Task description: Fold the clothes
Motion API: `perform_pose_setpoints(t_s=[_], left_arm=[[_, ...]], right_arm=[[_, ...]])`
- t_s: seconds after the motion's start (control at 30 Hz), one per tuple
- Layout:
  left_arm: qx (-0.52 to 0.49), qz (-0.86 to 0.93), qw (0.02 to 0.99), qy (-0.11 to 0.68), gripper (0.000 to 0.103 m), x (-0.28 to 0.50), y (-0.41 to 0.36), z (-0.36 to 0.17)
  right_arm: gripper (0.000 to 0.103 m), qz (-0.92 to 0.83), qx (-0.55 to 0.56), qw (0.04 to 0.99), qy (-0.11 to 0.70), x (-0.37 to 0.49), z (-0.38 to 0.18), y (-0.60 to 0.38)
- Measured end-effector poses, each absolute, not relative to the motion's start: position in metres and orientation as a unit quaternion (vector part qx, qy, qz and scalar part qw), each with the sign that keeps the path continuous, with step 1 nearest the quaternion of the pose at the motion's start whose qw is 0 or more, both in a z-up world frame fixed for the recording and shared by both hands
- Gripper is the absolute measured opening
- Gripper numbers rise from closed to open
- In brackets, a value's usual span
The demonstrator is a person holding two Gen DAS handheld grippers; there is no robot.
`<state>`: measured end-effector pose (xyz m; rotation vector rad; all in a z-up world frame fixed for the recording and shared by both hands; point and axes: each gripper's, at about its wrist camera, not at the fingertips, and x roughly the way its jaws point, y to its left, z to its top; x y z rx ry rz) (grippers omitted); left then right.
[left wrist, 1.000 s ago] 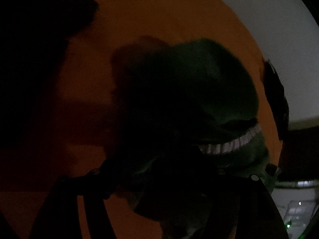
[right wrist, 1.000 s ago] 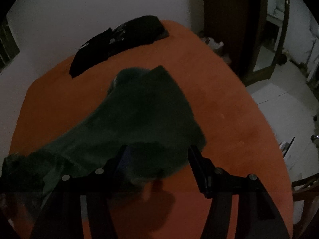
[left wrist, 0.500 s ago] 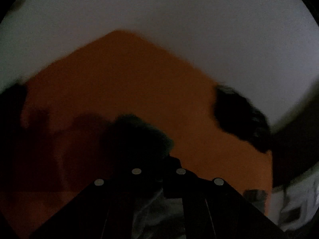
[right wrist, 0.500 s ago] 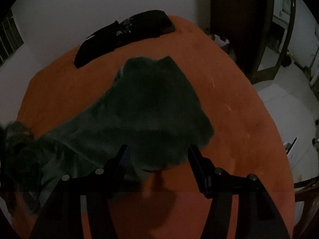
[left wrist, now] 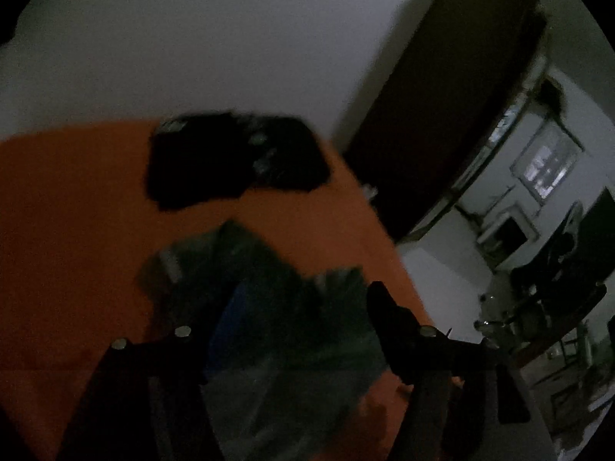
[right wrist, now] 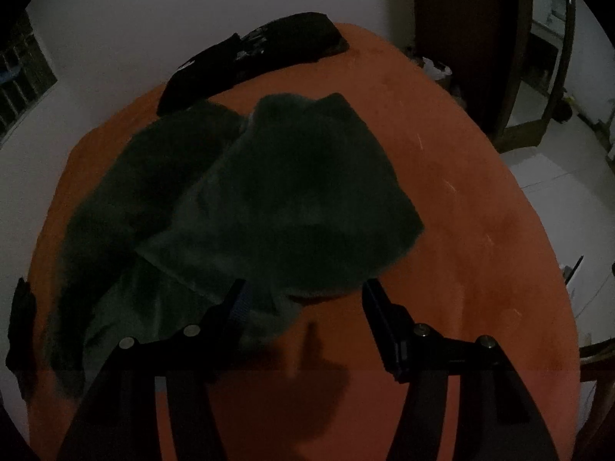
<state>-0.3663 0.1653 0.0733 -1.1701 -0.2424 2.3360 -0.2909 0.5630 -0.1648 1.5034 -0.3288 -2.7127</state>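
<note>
1. While the room was dim and the left wrist view blurred, the left gripper (left wrist: 303, 303) had its two fingers spread wide, with the dark green garment (left wrist: 269, 330) lying between and under them; whether either finger touched the cloth could not be told.
2. The right gripper (right wrist: 303, 294) was likewise spread, its fingers either side of the near edge of the dark green garment (right wrist: 269, 199), gripping nothing.
3. A blue patch showed on the inner face of the left-hand finger (right wrist: 240, 303) in the right wrist view, just beside the cloth's edge.
4. The garment lay in a rumpled heap on the orange table (right wrist: 480, 211), one part folded over on top and another part trailing toward the table's left side.
5. Beyond it, at the far edge of the table near the wall, lay a black garment (right wrist: 261, 57) with pale markings, apart from the green one in the left wrist view (left wrist: 230, 161).
6. A shadow of the gripper fell on the bare orange surface just below the right fingers.
7. Past the table stood a white wall (right wrist: 192, 7), a dark wooden door (left wrist: 442, 115) and a pale floor (right wrist: 549, 176).
</note>
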Motion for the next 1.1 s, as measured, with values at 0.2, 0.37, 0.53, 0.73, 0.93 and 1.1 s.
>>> perform_pose_setpoints(t_s=[0.2,0.37,0.53,0.73,0.93,1.1], left_arm=[[-0.540,0.828,0.134,-0.069,0.073,-0.290,0.043,-0.028],[-0.616,0.758,0.111,-0.183,0.073,-0.200,-0.029,-0.105],[-0.602,0.735,0.142,-0.277,0.073,-0.153,-0.034,-0.124],[-0.638,0.739,0.128,-0.171,0.073,-0.154,0.016,-0.138],[-0.659,0.731,0.048,-0.173,0.061,-0.142,0.000,-0.151],[-0.595,0.748,0.089,-0.280,0.007,-0.146,-0.038,-0.108]], right_arm=[[0.059,-0.868,0.486,0.024,-0.098,-0.285,-0.169,0.564],[0.059,-0.862,0.498,0.036,-0.089,-0.288,-0.181,0.551],[0.059,-0.850,0.517,0.050,-0.091,-0.297,-0.200,0.530],[0.059,-0.844,0.524,0.071,-0.088,-0.300,-0.208,0.506],[0.059,-0.841,0.527,0.086,-0.082,-0.291,-0.207,0.504],[0.059,-0.848,0.520,0.083,-0.058,-0.284,-0.205,0.511]])
